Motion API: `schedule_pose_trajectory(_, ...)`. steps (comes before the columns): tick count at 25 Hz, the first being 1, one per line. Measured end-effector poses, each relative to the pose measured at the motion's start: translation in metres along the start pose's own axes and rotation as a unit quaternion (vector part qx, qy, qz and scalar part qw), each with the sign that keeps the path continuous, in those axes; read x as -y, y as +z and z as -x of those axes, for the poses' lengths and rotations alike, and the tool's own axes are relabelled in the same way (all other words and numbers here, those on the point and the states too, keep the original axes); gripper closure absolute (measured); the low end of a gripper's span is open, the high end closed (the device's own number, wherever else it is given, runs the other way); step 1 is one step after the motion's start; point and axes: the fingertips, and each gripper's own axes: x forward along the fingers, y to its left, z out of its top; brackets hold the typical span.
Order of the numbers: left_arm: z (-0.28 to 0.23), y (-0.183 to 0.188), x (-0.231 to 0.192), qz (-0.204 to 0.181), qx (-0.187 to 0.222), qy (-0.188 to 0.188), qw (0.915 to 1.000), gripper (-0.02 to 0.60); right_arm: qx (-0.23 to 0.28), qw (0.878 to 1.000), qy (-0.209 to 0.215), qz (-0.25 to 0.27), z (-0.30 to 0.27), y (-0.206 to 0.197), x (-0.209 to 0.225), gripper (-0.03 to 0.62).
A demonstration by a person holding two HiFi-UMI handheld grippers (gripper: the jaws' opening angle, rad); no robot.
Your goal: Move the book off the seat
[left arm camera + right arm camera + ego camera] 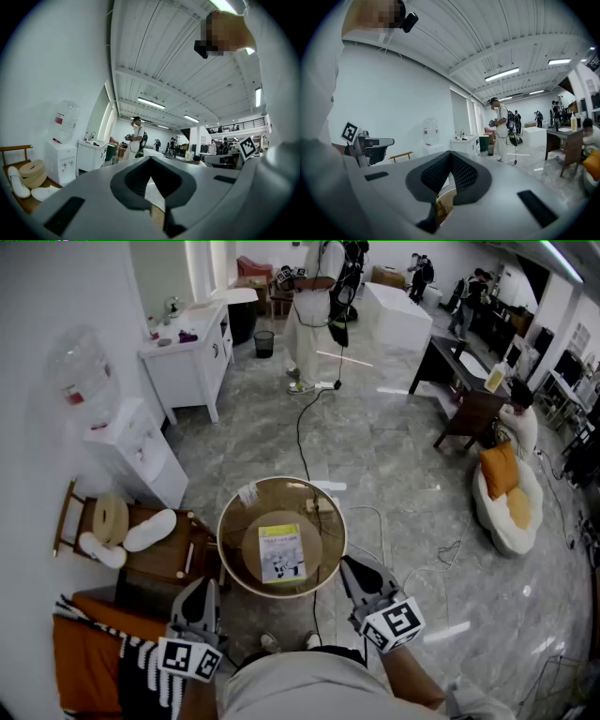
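Note:
The book [281, 552], white with a yellow-green top band, lies flat in the middle of a round wooden seat [246, 521] right in front of me in the head view. My left gripper [200, 589] hangs just off the seat's near-left rim, and my right gripper [352, 569] sits at its near-right rim. Neither touches the book. In the left gripper view the jaws [150, 160] meet at their tips with nothing between them. The right gripper view shows the same for its jaws [450, 154], with a sliver of the seat [444, 205] below them.
A wooden chair [159, 559] with slippers and a round hat stands left of the seat, with an orange cloth [84, 652] nearer me. A water dispenser [131, 451] and white cabinet [187, 352] line the left wall. A cable [302, 432] runs toward a standing person [314, 315].

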Motion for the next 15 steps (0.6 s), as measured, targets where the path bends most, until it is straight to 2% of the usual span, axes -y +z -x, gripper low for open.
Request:
schedule_pose_trajectory(9,0.025,-0.001,-0.011,0.010,-0.004,0.007,0.9999,0.565,-0.001,1.000,-0.029,0.005,0.008,0.004,0.000,0.572)
schedule_pose_trajectory(15,0.039,-0.004,-0.012,0.017,-0.003,0.006,0.9998,0.565,-0.006,1.000,-0.030,0.003,0.013,-0.001,-0.013,0.572)
